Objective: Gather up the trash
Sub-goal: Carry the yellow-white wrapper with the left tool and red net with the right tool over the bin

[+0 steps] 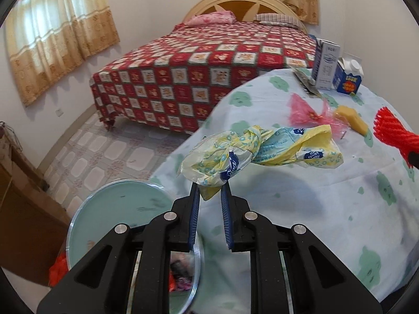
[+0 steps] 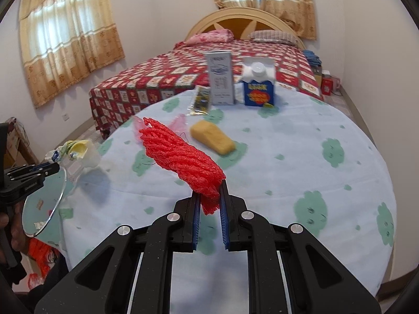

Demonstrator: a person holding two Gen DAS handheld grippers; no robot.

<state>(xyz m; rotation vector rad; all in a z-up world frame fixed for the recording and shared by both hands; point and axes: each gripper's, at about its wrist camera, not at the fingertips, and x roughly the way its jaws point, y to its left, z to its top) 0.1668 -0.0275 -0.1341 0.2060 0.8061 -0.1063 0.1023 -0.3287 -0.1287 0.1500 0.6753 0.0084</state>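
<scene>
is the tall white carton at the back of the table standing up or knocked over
Upright. The tall white carton stands on its base on the table, beside the blue carton.

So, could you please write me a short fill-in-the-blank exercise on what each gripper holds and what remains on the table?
1. The left gripper is shut on a crumpled ____ plastic wrapper.
2. The right gripper is shut on a ____ foam net.
3. Beside the tall white carton stands a ____ carton with a white cap.

Missing words: yellow; red; blue
</scene>
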